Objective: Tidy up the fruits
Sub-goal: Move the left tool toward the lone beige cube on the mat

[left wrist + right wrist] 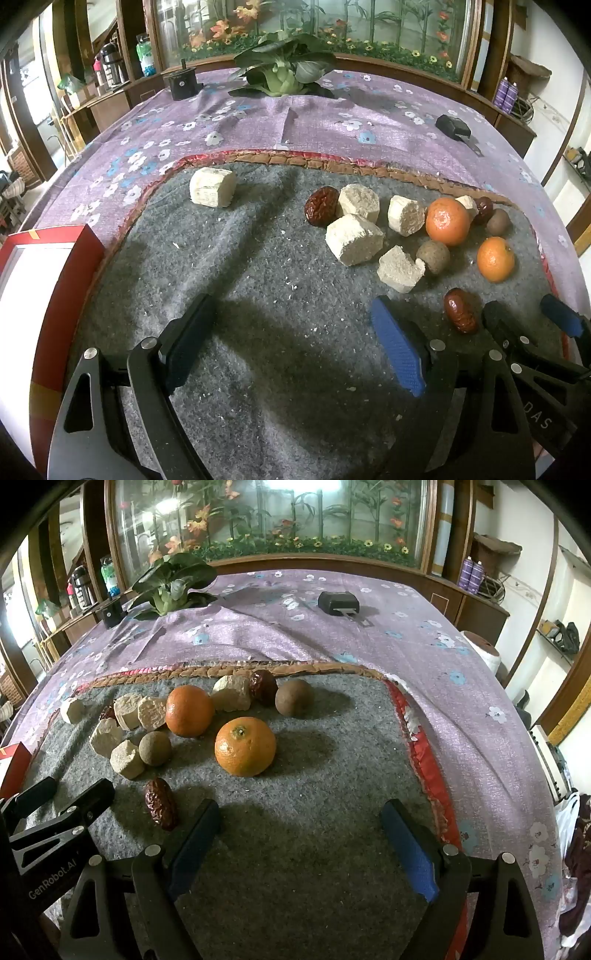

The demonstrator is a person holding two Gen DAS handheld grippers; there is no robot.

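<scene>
On the grey felt mat (258,266) lie two oranges (447,220) (495,259), three dark red dates (321,206) (460,311) (484,210), two brown round fruits (433,257) (498,222) and several pale chunks (354,240), one apart at the left (212,187). My left gripper (291,301) hangs open over bare mat, short of the pile. The right gripper (301,805) is open too, empty, with the nearer orange (245,746) just beyond it and a date (160,803) by its left finger. Both grippers stand side by side.
A red box with a white inside (66,277) sits at the mat's left edge. On the purple flowered cloth (461,709) behind are a leafy green vegetable (284,70), a black block (183,83) and a black device (338,602). The table edge drops off at the right.
</scene>
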